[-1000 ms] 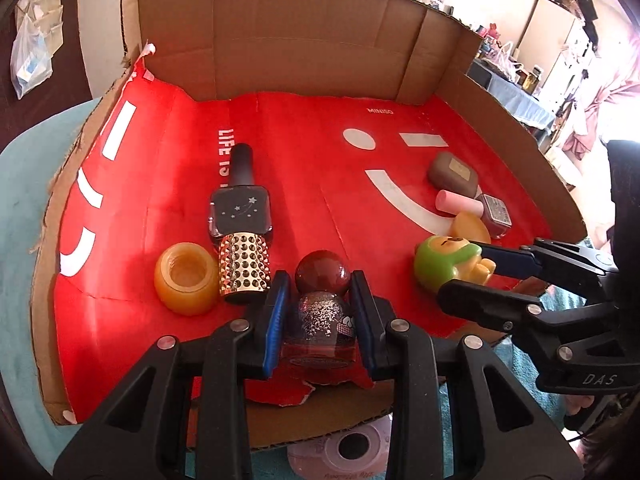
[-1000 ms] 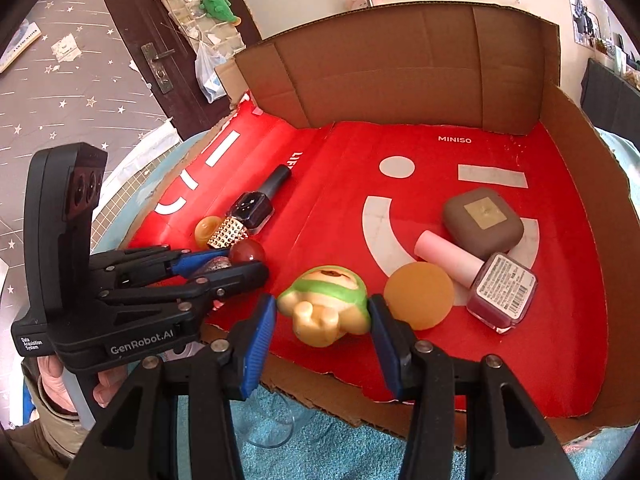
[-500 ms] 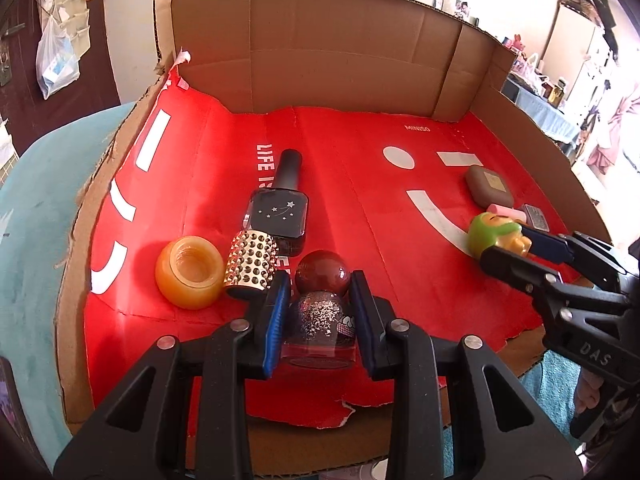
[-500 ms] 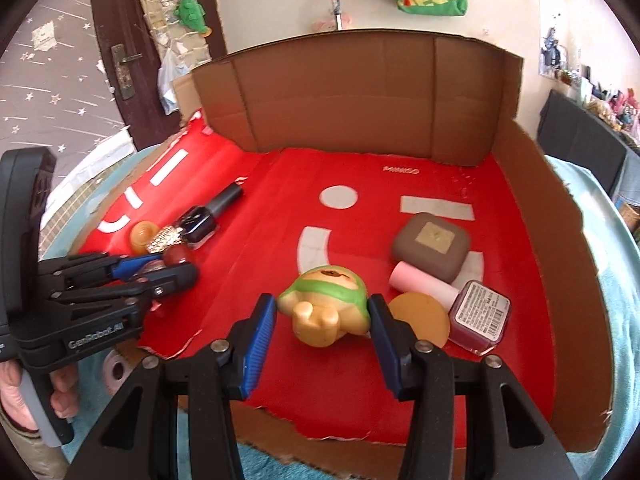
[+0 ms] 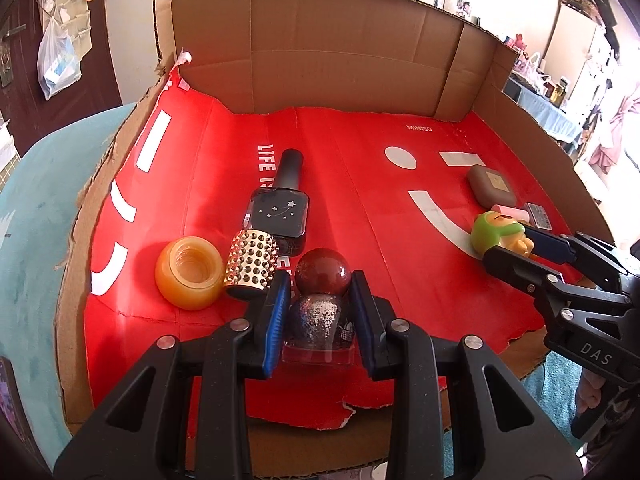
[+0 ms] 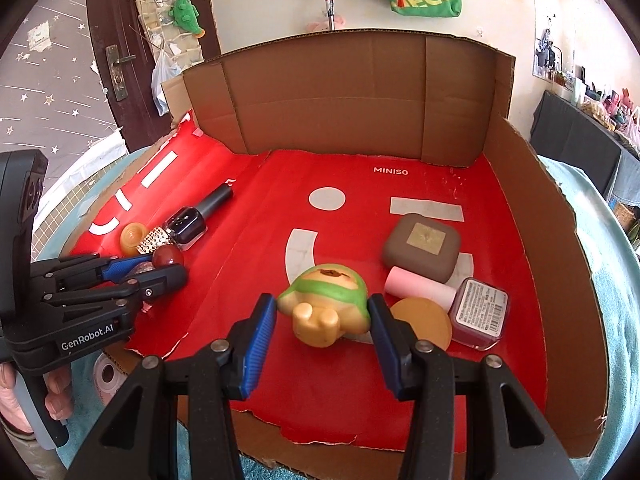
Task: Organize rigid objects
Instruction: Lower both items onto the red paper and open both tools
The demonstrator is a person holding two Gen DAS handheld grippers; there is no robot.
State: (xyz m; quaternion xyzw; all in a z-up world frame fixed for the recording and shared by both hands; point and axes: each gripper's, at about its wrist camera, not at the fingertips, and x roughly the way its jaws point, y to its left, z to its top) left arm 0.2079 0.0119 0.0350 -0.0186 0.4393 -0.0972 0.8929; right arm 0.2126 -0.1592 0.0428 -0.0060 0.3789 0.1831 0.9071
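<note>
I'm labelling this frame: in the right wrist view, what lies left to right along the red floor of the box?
Orange jar → gold studded cap → dark star-printed nail polish bottle → green-and-yellow toy figure → pink tube → dark red square bottle.

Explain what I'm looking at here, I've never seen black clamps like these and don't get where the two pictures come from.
No robot here: a person holds a hand-held gripper in each hand, each with a camera looking along its two fingers. One picture is from the left hand-held gripper, which is shut on a glitter nail polish bottle with a dark red round cap. The other is from the right hand-held gripper, closed on a green and yellow toy figure. Both sit over a cardboard tray lined in red. Also lying there: a black polish bottle, an orange jar, a brown case.
</note>
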